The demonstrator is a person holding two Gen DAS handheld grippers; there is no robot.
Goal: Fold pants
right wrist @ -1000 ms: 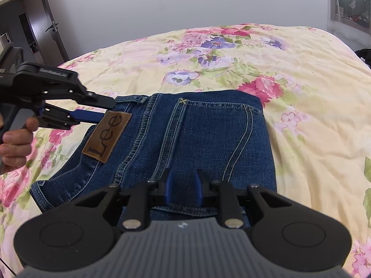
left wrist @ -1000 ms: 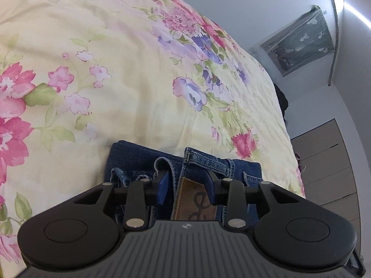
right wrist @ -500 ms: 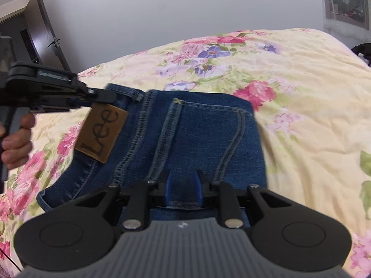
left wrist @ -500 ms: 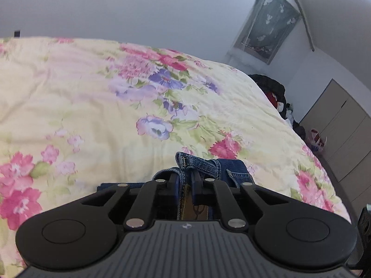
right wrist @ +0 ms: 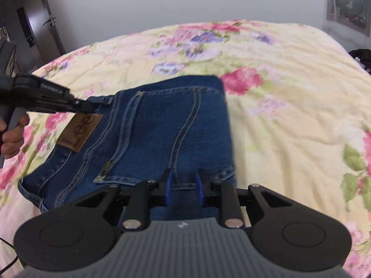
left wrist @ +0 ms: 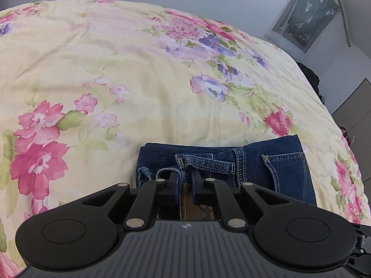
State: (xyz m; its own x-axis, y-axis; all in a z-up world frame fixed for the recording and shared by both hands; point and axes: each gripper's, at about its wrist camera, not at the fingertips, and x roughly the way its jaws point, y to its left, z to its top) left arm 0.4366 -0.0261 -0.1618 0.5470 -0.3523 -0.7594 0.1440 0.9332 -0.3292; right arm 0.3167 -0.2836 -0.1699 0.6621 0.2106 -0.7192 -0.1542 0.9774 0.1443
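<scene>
Both hand-held grippers pinch the folded jeans [right wrist: 162, 125] on the bed [left wrist: 116, 69]: left hand-held gripper [left wrist: 185, 181] at the waistband, right hand-held gripper [right wrist: 183, 183] at the near edge.

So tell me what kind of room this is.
Most likely a bedroom: the jeans lie on a bed with a floral quilt, a wardrobe-like cabinet stands at the side, and a curtained window sits behind.
</scene>
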